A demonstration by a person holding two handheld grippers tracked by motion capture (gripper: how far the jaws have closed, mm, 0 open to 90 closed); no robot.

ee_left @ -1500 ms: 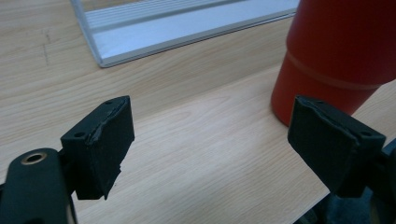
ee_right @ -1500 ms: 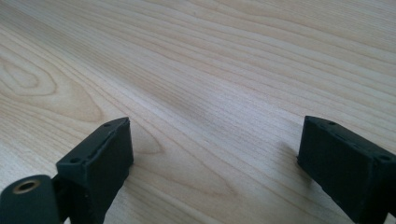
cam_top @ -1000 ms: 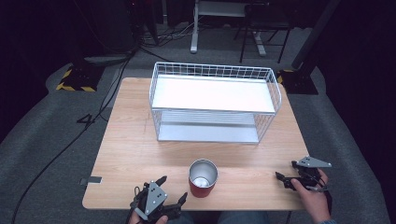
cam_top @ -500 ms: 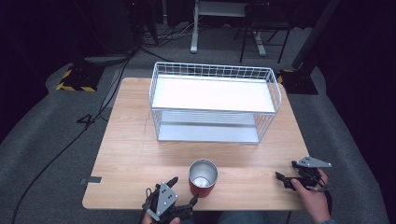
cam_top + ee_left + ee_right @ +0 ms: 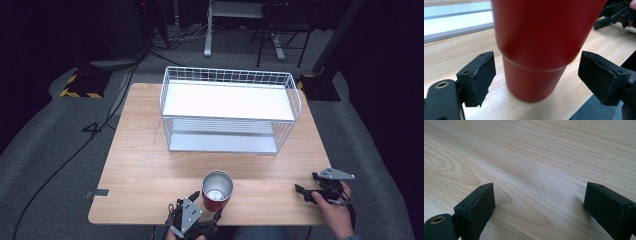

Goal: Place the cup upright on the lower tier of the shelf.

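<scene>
Lining up at lower centre of the frame, left gripper (image 5: pixel 536 77) spread around red cup (image 5: pixel 541 47); next, squeezing onto it.

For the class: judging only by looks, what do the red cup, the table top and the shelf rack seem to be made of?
Red cup: likely metal, its glossy red coat reflecting light, its inside silvery.
Table top: light wood or wood-look laminate, matt, with visible grain.
Shelf rack: thin white-coated wire, probably metal, with flat white shelves.
</scene>
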